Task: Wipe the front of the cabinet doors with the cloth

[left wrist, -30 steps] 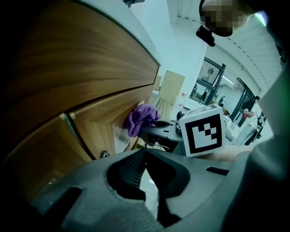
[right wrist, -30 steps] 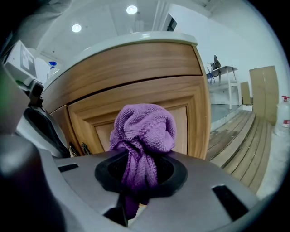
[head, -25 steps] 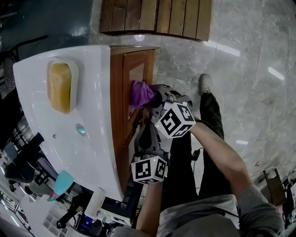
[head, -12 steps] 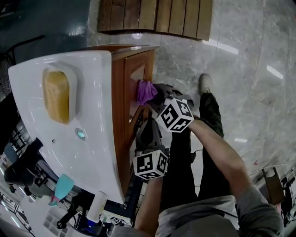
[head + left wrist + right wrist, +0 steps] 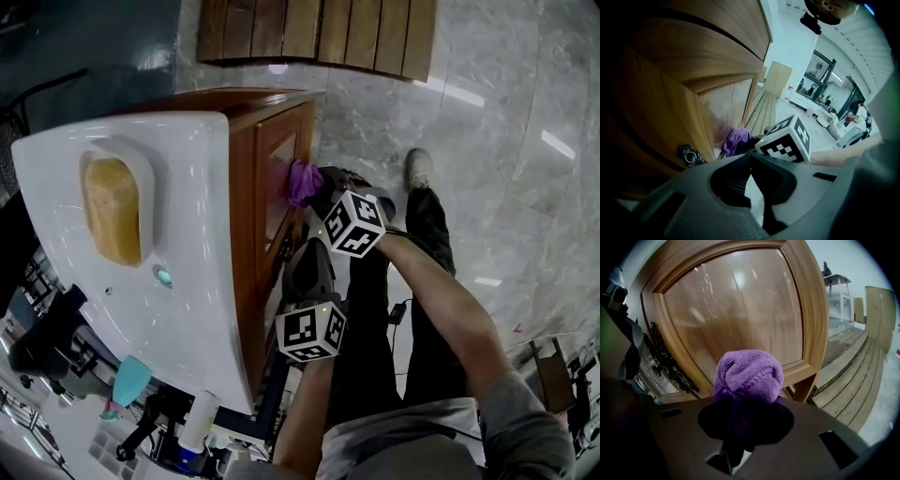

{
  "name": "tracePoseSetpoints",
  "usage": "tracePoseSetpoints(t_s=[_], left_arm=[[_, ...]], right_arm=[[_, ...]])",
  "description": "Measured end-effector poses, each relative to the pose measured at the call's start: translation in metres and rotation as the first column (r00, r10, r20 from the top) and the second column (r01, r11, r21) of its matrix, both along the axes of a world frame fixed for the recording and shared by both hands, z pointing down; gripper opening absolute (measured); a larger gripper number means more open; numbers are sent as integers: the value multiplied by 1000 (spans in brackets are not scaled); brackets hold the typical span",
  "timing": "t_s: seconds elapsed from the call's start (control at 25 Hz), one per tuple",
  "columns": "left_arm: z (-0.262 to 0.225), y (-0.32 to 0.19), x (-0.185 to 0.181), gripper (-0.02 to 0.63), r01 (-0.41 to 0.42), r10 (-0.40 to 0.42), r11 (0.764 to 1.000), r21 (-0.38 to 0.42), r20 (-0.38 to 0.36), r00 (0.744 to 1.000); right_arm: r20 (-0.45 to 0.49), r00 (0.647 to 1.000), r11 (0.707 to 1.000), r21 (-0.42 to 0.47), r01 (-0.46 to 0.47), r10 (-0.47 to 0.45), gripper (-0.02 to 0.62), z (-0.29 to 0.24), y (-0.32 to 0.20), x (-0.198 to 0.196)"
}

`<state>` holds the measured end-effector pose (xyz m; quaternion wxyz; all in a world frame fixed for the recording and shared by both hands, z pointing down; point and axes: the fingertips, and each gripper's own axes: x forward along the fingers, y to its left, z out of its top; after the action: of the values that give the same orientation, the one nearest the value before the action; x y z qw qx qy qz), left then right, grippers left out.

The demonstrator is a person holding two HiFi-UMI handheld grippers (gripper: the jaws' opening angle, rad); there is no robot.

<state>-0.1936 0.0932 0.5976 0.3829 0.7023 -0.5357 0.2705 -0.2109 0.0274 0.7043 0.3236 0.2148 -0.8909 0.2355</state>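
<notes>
1. Two doors show in the right gripper view. The cabinet door (image 5: 736, 305) with the glossy panel fills the middle, and a second door (image 5: 661, 376) with dark ornate handles (image 5: 670, 363) sits at its left edge.
2. Wiping looks under way. The right gripper (image 5: 745, 416) is clamped on the purple cloth (image 5: 749, 376), and the wad sits low on the glossy panel, just above its bottom rail.
3. From the head view the cloth (image 5: 302, 181) seems pressed to the door front below the white basin (image 5: 187, 187). Actual contact is hard to confirm.
4. No damp streak or dirt line marks what has been covered. My guess is that most of this panel, its frame and the handled door are left to do.
5. The left gripper (image 5: 750, 161) hangs near the lower woodwork with its jaws together at the tips and nothing between them, so it takes no part in the wipe.
6. The cloth is bunched into a ball with no real long axis. The wad faces the door and its tail runs back between the jaws, so it points roughly square to the panel, which looks taller than wide
</notes>
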Motion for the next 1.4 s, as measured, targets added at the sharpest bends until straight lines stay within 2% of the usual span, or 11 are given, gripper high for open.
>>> tracePoseSetpoints(t_s=[0.36,0.68,0.88,1.08,1.4], left_arm=[[0,4,3,8,11,-11,1000,-9,4,1000],[-5,8,12,8,5,-5,1000,8,0,1000],[-10,13,16,8,5,-5,1000,20,-2,1000],[-20,14,19,8,9,-9,999,42,-5,1000],[-51,0,28,8,19,-18,994,108,-4,1000]], right_arm=[[-98,995,995,-103,19,-29,77,34,21,12],[-95,995,995,-100,-23,13,77,28,29,33],[-67,996,996,-56,-64,60,77,8,26,48],[-7,994,993,37,-108,109,77,-30,19,65],[135,976,962,194,-192,168,77,-103,-2,89]])
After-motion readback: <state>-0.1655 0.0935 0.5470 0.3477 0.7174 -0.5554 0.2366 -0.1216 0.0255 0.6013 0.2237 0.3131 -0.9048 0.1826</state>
